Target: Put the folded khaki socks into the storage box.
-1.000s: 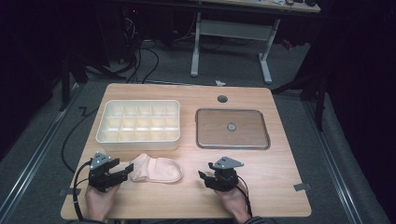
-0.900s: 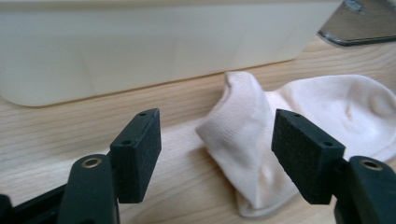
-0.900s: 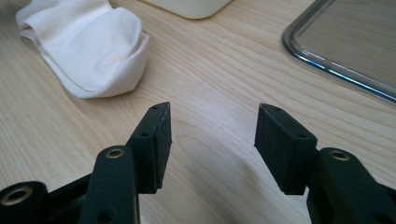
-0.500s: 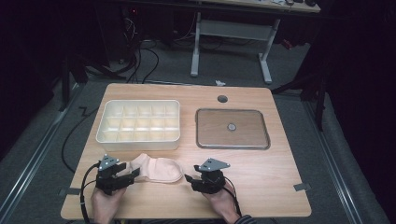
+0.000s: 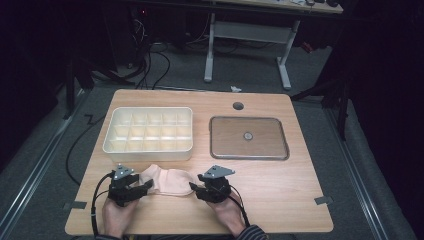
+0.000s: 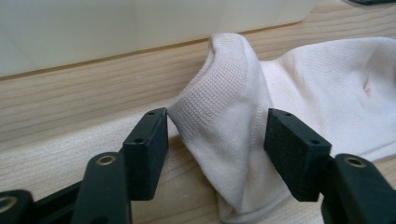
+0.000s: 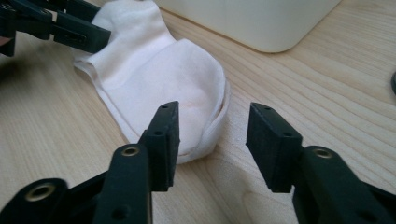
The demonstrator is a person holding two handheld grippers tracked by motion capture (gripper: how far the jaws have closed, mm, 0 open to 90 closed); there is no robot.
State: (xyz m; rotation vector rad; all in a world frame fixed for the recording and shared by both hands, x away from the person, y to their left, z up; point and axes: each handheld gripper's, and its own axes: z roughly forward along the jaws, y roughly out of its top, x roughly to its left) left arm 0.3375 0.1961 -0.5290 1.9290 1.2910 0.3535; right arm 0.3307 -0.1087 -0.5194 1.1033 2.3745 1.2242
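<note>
A: Where is the sock [image 5: 167, 180]?

B: Flat on the desk [image 5: 280, 190], between the two tongs. Its ribbed cuff is bunched up and stands between the jaws of the left tongs [image 5: 145, 186]; its rounded toe lies at the jaws of the right tongs [image 5: 193, 187].

A: Do the left tongs have it?

B: Not quite. In the left gripper view the cuff [image 6: 224, 98] rises in the gap. The left jaw seems just to touch the cloth; the right jaw stands a little off it. The jaws have just been closing, yet they are fairly wide and do not pinch the cloth.

A: And the right tongs?

B: About half wide, and also just closing. In the right gripper view the toe edge [image 7: 205, 107] lies beyond and partly behind the left jaw, with bare wood in most of the gap. The pads press nothing.

A: What lies beyond the tongs?

B: A cream tray [image 5: 149, 131] with many compartments sits just past the sock, nearer the left tongs. A flat brown lid [image 5: 248, 137] with a small knob lies farther out, ahead of the right tongs. A hand [image 5: 117, 217] grips each tool at the near edge.
</note>
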